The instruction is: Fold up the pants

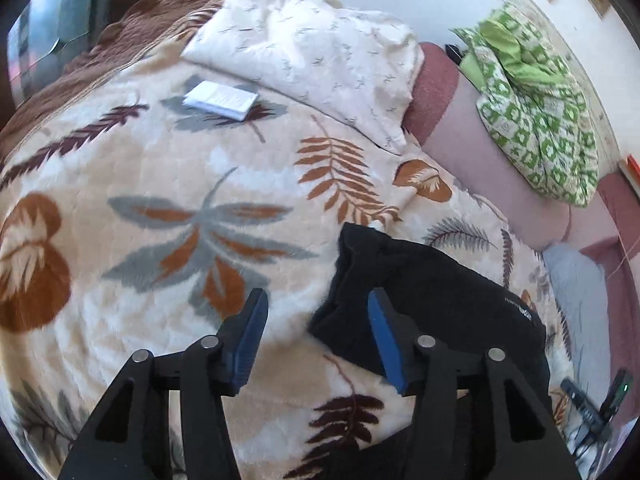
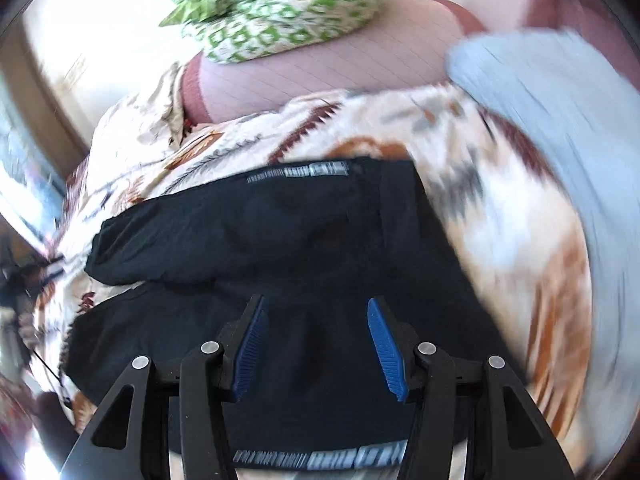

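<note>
The black pants (image 1: 432, 280) lie folded in a thick bundle on a leaf-patterned blanket (image 1: 160, 200), with a white printed strip (image 2: 316, 170) along their far edge. My left gripper (image 1: 317, 294) hangs open above the blanket just left of the bundle, nothing between its blue pads; its right finger (image 1: 384, 332) overlaps the pants' left edge in the view. In the blurred right wrist view my right gripper (image 2: 316, 301) stands open over the middle of the pants (image 2: 280, 232), and its pads grip no cloth.
A white pillow (image 1: 312, 48) and a small white booklet (image 1: 220, 100) lie at the blanket's far end. A green patterned cloth (image 1: 536, 120) rests on a pink cushion (image 1: 480, 152) to the right. A light blue cloth (image 1: 576, 292) and a black device (image 1: 592, 404) sit at the right edge.
</note>
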